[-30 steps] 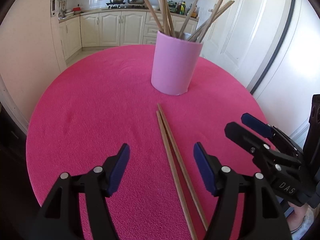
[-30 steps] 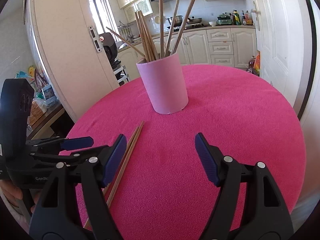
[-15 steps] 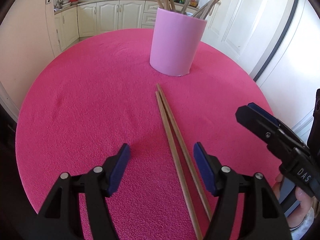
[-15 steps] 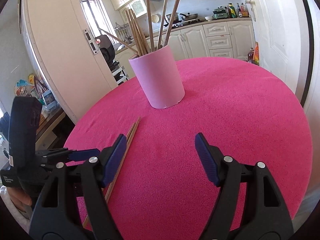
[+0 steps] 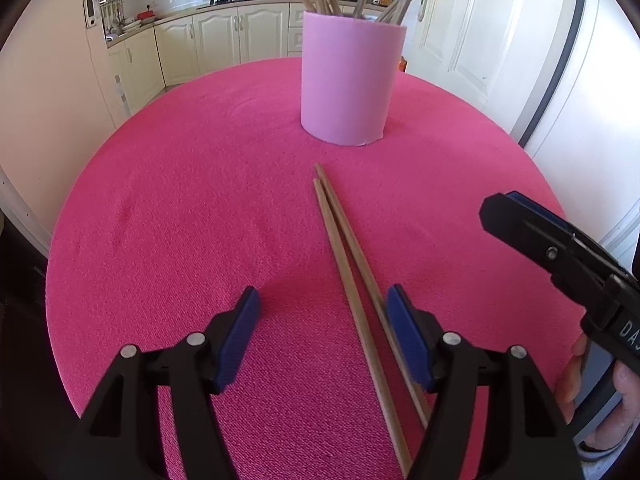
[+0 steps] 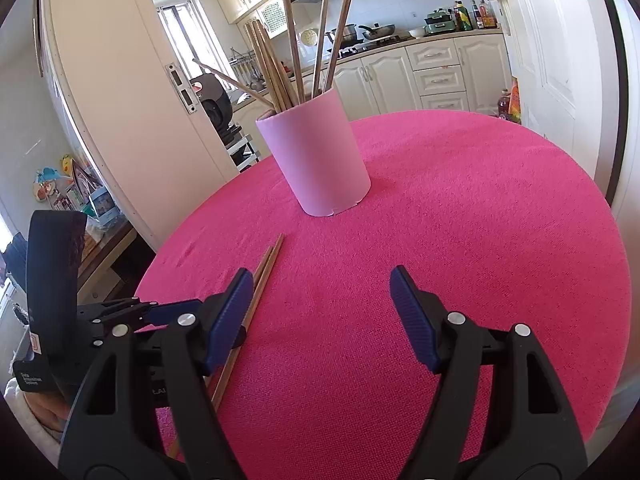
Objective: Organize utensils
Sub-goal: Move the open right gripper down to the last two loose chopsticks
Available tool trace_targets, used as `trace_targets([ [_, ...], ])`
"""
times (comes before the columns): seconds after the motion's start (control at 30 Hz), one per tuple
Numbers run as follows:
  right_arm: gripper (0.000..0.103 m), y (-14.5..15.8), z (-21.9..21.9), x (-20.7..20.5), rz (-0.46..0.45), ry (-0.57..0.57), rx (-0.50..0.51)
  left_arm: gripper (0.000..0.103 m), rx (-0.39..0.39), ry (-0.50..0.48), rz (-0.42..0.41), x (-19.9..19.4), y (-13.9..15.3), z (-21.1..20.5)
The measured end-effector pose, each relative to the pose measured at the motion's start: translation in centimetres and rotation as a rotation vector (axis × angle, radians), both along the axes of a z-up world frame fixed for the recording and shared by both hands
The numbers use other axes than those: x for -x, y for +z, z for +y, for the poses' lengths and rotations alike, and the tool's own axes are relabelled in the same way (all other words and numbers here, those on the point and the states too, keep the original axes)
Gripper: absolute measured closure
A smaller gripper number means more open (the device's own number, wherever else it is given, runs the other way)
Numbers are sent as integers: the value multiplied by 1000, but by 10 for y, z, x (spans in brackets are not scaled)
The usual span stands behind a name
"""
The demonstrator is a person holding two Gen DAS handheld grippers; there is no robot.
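Nearest to me, the left gripper [image 5: 322, 328] hung over the near edge of the round pink table [image 5: 180, 200], its blue pads spread wide with nothing between them but cloth. The pair of loose chopsticks [image 5: 352, 280] lay flat on the cloth just inside the right-hand pad, one stick passing under that pad's tip as the left wrist camera showed it. Their long axis ran from the near edge away toward the middle of the table, angled slightly leftward, roughly along the line the left fingers pointed.

I judged the left gripper the closer of the two (it needed only a small shift to the right and a drop to straddle both sticks). The right gripper [image 6: 322, 312] stood farther to the side, its pads also apart and empty; the sticks lay past its left pad.

Beyond the far tips of the sticks, near the table's centre, stood the pink holder [image 5: 350, 80], upright, already bristling with other chopsticks [image 6: 296, 52]. Behind it was a kitchen counter [image 5: 224, 6].
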State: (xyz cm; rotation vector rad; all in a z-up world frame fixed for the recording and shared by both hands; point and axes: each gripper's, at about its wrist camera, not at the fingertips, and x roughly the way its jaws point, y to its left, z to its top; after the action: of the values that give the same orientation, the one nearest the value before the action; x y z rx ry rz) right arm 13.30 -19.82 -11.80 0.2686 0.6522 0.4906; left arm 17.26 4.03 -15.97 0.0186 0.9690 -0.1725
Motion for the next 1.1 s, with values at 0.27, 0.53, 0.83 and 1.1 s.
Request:
trace_targets([
  [0.27, 33, -2, -1, -1, 7, 5, -14, 38, -16, 11, 6, 0, 1, 3],
  [0.53, 33, -3, -1, -2, 18, 11, -25, 45, -11, 37, 27, -1, 3, 10],
  [0.83, 33, -4, -2, -2, 25, 10, -37, 46, 84, 54, 53, 0, 6, 21],
  [1.1, 33, -4, -2, -4, 37, 12, -34, 46, 39, 40, 77, 2, 4, 17],
])
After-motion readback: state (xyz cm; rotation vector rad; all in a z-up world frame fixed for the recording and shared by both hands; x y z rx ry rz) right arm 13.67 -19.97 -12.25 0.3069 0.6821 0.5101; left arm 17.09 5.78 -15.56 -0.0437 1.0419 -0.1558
